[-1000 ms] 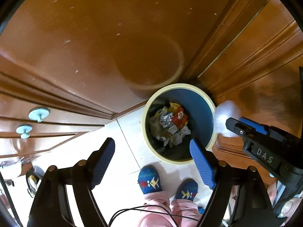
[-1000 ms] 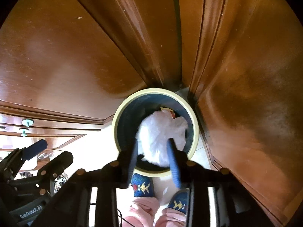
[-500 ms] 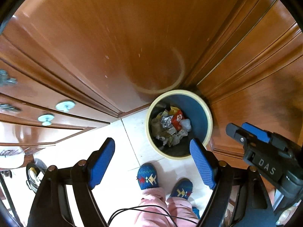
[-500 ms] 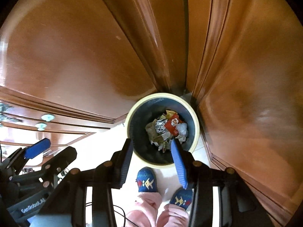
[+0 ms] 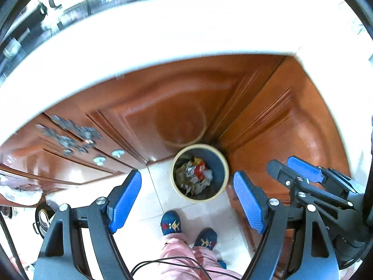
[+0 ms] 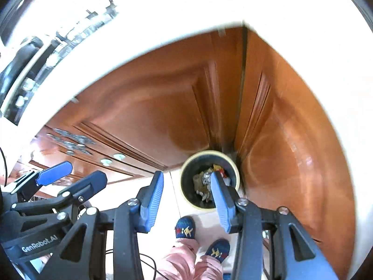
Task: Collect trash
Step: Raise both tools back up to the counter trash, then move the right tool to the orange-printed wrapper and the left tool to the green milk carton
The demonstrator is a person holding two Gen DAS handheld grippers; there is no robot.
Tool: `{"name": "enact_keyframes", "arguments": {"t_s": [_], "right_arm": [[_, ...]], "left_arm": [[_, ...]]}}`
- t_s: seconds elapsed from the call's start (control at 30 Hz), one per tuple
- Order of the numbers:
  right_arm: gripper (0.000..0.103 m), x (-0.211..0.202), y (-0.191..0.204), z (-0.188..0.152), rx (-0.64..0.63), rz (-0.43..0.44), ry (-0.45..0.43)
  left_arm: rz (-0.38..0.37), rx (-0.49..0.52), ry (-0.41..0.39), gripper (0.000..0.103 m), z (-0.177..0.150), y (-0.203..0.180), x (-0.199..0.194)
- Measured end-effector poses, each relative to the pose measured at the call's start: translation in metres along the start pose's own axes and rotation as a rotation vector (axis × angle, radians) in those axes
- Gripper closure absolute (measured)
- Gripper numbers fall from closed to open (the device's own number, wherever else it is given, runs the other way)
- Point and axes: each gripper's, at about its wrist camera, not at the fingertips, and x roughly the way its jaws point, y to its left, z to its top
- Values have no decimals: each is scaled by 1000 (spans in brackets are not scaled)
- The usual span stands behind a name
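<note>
White paper that was clamped in the right tongs (image 6: 186, 200) one second ago is now lying in the trash bin (image 5: 199, 172), among the other crumpled trash (image 5: 194, 178). Both tongs have come up high since then: the bin looks much smaller, and the white table (image 5: 163, 42) edge now crosses the upper part of both views, where before only cabinet wood was seen.

Both tongs point straight down to the floor (image 5: 149, 198). The left tongs (image 5: 186, 200) are wide apart and hold nothing. The right tongs have their blue pads apart too, somewhat narrower, and they are empty.

From the left tongs, the bin is ahead and between the two pads. From the right tongs, it is ahead, partly hidden behind the right pad. The bin stands in the inner corner where two brown cabinet doors (image 5: 163, 116) meet, close against both. The person's blue slippers (image 5: 171, 222) stand on the pale floor tiles just behind the bin. The open floor lies to the left of the bin, below the drawers with round knobs (image 5: 108, 157).
</note>
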Motion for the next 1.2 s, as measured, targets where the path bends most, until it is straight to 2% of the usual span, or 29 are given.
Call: {"name": "enact_keyframes", "arguments": {"t_s": [0.23,0.43,0.7,0.8,0.97,1.2], "right_arm": [[61,-79,10,13,-33,32,-112],[61,-136,9,27,-64,41,-219],[61,-193,8,66,-110,44,-319],[61,-209,7,88,-126,36,-348],[61,-219,10,134,-137,25,-373],[61,-201,13,223,-117,-35,-395]], "left_arm": [[12,26,-131,23,14,-15,-90],[22,44,-239,23,30,-27,-152],[8,86,-318,21,66,-42,-215],[-17,84,-324,20,94,-40,-232],[-21,91,-348,11,151,-36,-254],[-17,95,-376,9,259,-25,-243]]}}
